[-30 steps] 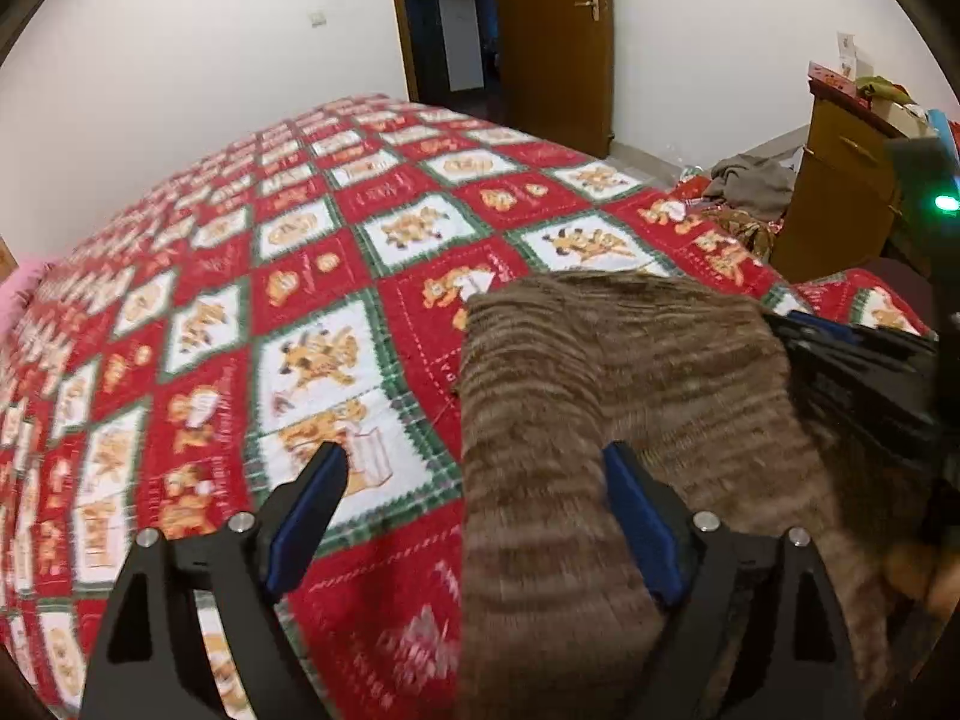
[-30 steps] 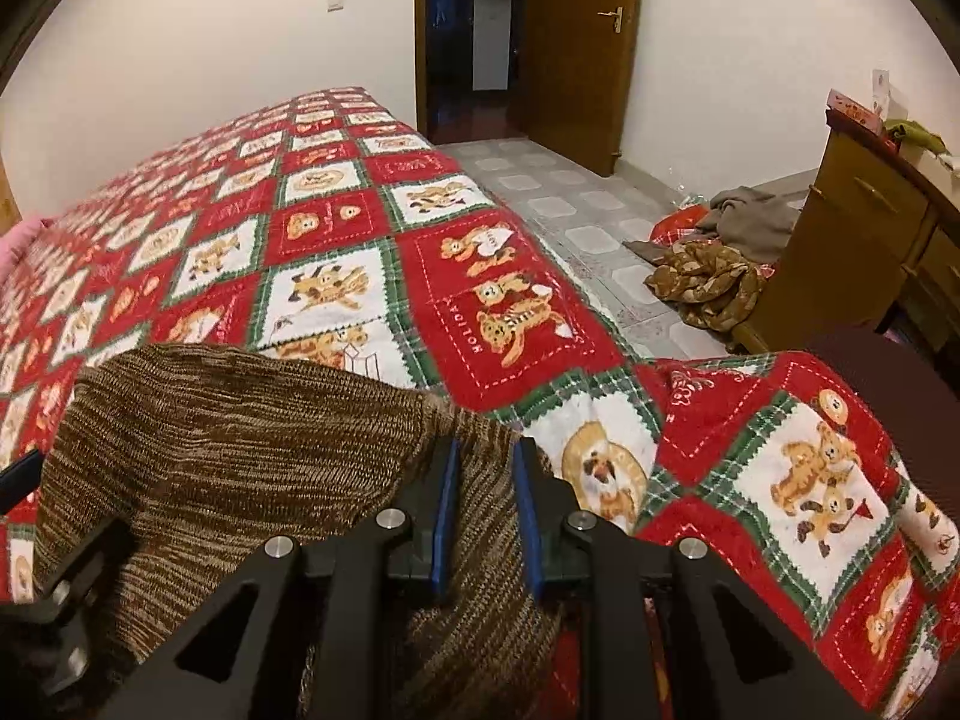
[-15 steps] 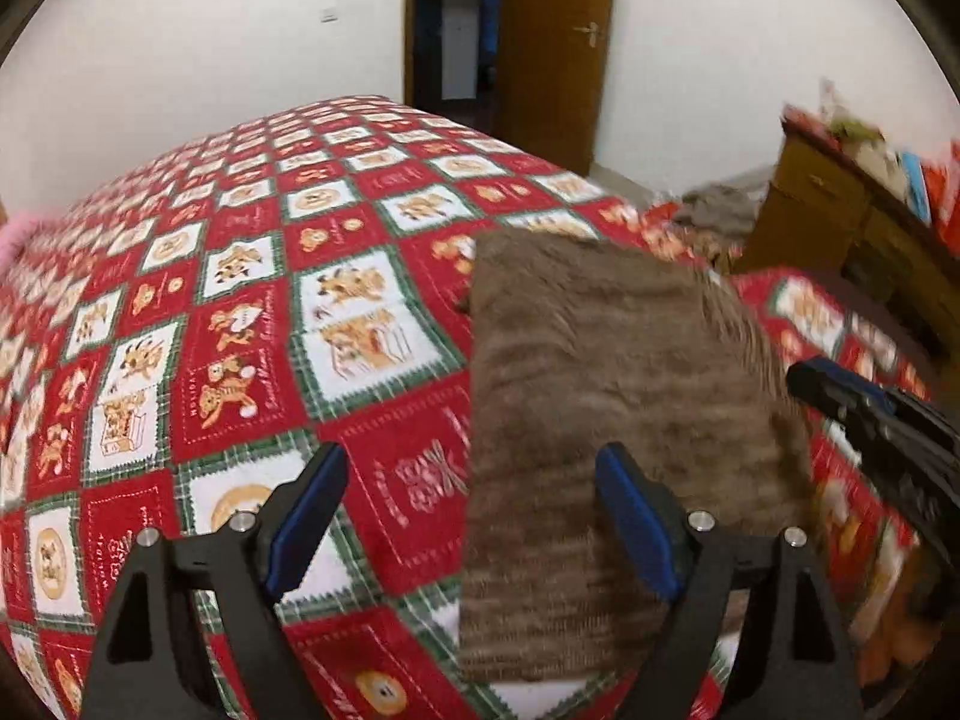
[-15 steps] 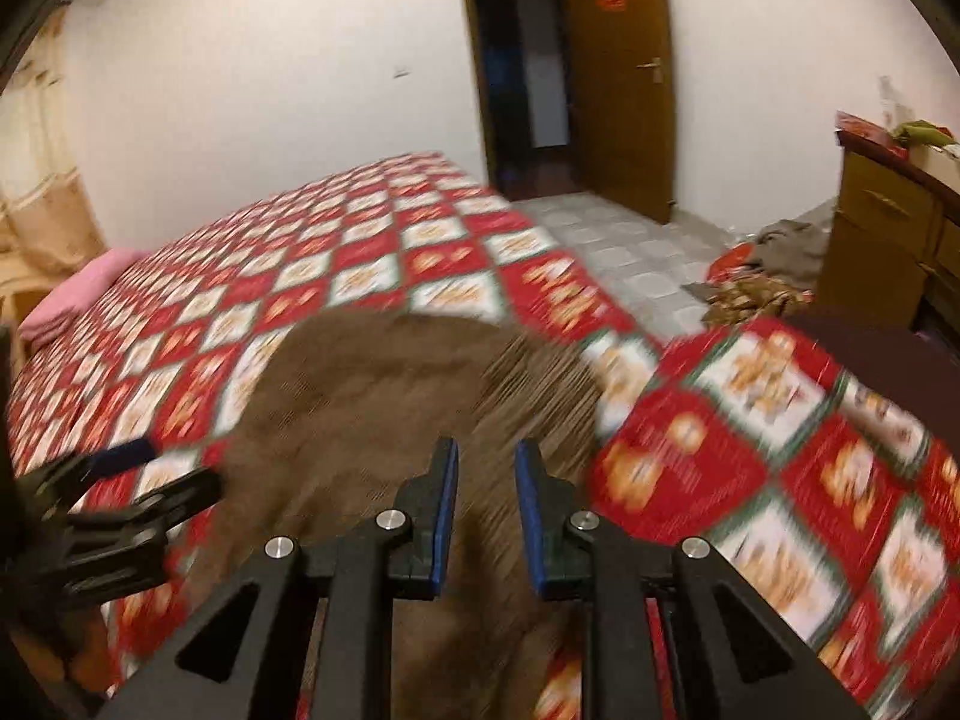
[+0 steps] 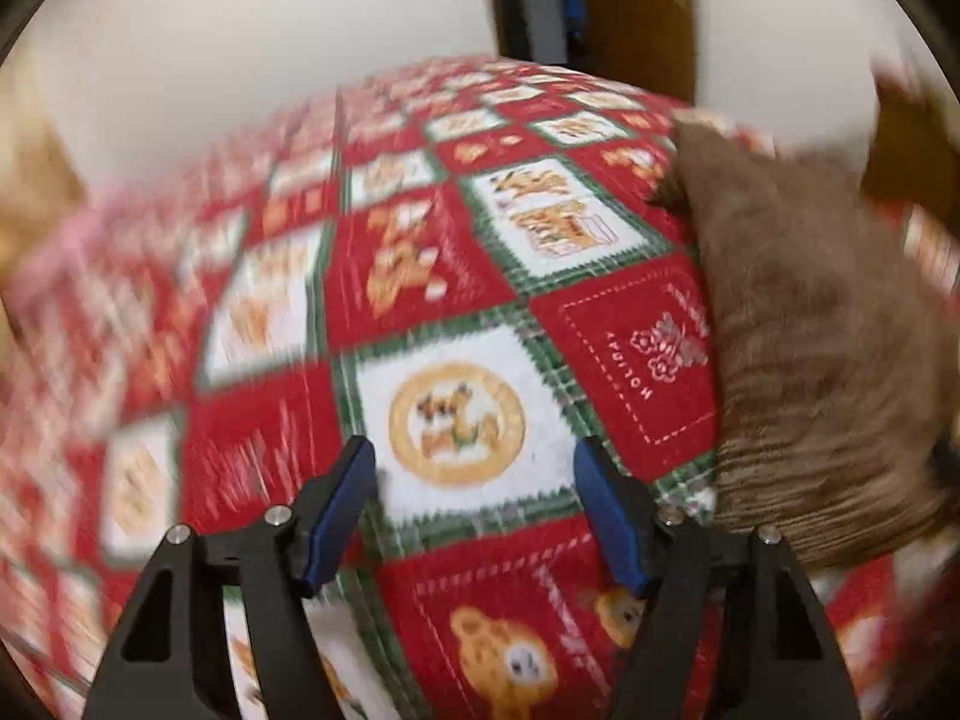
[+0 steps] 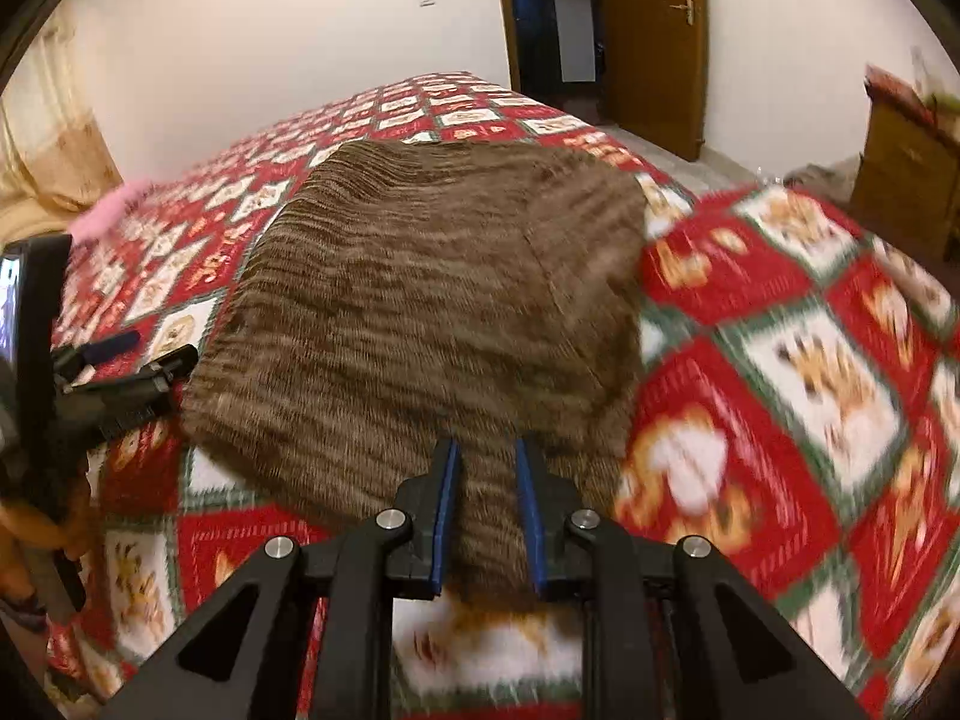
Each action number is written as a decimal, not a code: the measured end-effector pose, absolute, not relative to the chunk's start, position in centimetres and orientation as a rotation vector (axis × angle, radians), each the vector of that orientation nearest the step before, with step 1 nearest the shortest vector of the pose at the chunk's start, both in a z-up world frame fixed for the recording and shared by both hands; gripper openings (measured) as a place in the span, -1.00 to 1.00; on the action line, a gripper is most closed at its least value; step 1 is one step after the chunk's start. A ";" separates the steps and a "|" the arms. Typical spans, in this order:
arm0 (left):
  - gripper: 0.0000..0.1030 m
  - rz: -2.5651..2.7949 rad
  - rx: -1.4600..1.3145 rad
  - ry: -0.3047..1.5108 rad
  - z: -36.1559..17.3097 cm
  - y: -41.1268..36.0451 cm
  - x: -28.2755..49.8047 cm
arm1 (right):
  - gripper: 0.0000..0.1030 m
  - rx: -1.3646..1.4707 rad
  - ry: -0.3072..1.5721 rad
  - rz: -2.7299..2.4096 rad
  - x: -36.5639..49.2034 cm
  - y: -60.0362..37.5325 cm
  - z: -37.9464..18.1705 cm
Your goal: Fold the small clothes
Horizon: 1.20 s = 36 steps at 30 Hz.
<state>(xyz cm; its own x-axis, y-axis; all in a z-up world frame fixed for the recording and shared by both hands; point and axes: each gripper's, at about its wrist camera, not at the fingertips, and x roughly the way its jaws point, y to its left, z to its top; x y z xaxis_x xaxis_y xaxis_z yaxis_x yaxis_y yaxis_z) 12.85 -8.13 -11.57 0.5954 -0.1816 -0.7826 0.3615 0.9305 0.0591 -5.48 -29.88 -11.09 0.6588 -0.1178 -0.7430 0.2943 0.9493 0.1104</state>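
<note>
Bedroom, white walls, bed (image 6: 798, 324) under a red patchwork cover. Brown knit garment (image 6: 432, 300) now lying folded on that cover, near edge pinched between the narrow right tongs (image 6: 486, 516). Left tongs (image 5: 474, 516), a second ago straddling the cloth, now off at nine o'clock, closing on nothing. Probably fold laid, only release left. Bed edge at three o'clock; bare cover at twelve and nine.

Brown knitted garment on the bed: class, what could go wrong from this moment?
1. Only the right gripper pinches the brown knitted garment, at one edge, so dragging may undo the fold.
2. The left gripper is closing on nothing, over the patterned bedspread beside the garment, and may catch it instead.
</note>
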 end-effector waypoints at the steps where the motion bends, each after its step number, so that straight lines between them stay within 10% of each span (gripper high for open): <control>1: 0.40 -0.312 0.188 0.905 -11.4 -7.5 13.0 | -0.60 0.212 0.818 -0.234 -5.7 -29.6 -11.2; 15: 0.68 -0.362 0.215 0.772 -6.3 -9.8 6.3 | -0.48 0.301 0.786 -0.218 -7.8 -29.3 -5.1; 19: 0.92 -0.351 0.235 0.690 -4.1 -10.5 4.3 | 0.36 0.232 0.725 -0.219 -10.0 -28.6 -2.4; 36: 1.00 -0.326 0.220 0.587 0.8 -10.7 -1.8 | 0.37 0.198 0.591 -0.291 -16.5 -27.4 2.1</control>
<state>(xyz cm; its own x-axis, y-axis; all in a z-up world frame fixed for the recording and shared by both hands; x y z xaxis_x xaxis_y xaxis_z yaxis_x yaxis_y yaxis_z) -1.84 -10.70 0.76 0.7836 -0.2375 -0.5741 0.3613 0.9259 0.1101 -16.55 -27.40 2.10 0.7914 -0.2121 -0.5734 0.3247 0.9405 0.1002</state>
